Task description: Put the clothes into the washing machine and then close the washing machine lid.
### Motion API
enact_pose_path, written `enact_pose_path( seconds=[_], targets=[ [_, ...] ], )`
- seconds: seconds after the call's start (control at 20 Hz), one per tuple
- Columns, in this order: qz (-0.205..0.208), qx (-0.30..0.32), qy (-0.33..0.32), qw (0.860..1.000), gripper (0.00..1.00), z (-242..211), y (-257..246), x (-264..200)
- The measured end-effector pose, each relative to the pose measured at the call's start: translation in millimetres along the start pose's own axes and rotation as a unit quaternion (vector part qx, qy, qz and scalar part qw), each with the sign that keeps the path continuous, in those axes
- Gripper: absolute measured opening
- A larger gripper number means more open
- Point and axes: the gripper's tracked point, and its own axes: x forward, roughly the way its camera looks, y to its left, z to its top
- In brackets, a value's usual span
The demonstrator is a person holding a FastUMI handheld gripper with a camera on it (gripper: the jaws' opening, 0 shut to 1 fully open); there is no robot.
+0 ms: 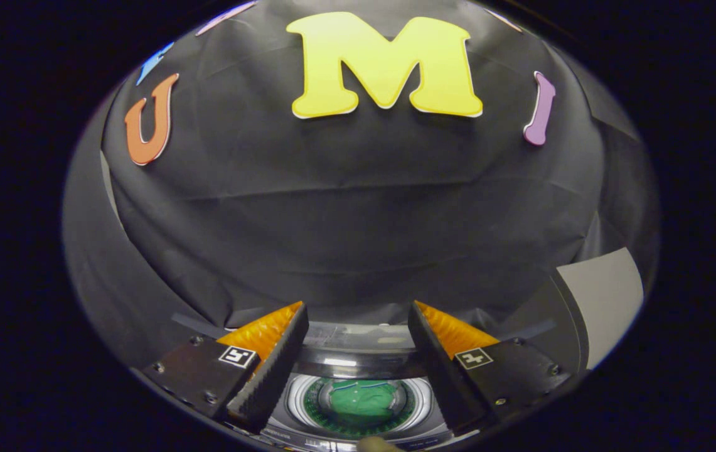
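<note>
One washing machine (358, 367) sits low at 6 o'clock, seen from above between the two fingers (270, 364), its round drum open to view inside a pale ring. In the drum lies one piece of clothes (363, 399), a crumpled green garment with a light trim line across its upper part. The gripper (358, 326) hangs above the opening, its fingers spread wide and holding nothing. Black cloth wall (345, 232) rises beyond, from 9 through 12 to 3 o'clock.
</note>
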Motion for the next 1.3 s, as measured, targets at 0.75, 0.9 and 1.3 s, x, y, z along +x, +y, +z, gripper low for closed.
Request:
enact_pose_path(
  seconds=[0.75,0.9,1.3],
  targets=[
    [0.015,0.0,0.019,1.0,1.0,-85.9,3.7,-47.6],
    [0.022,-0.008,0.054,0.998,0.98,-125.6,5.9,-54.9],
    [0.027,-0.029,0.08,0.996,0.98,-158.8,8.9,-65.1]
  ],
)
